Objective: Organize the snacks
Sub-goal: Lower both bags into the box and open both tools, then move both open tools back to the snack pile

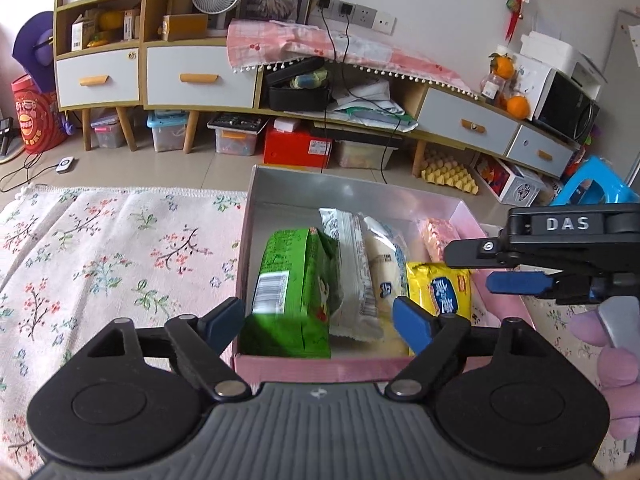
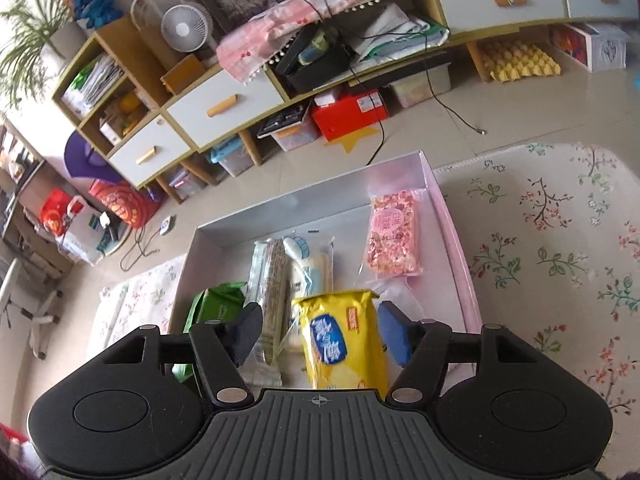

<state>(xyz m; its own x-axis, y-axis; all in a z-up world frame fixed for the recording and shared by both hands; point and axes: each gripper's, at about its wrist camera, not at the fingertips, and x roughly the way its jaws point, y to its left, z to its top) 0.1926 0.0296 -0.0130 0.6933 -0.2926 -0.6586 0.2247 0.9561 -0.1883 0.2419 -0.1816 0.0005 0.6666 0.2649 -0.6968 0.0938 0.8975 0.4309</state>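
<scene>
Right wrist view: right gripper (image 2: 320,336) spread wide around yellow packet (image 2: 344,340) at lower centre. Left gripper (image 1: 318,320), equally wide, holds nothing. Closing off-centre could crush neighbouring striped wrapper (image 2: 268,300).

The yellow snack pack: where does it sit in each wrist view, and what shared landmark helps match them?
Left wrist view: the yellow snack pack lies right of centre in the pink box, beyond the left gripper.
Right wrist view: the pack is low at centre, between the open right gripper's fingers.
Shared landmark: the green snack pack at the box's left side.
</scene>
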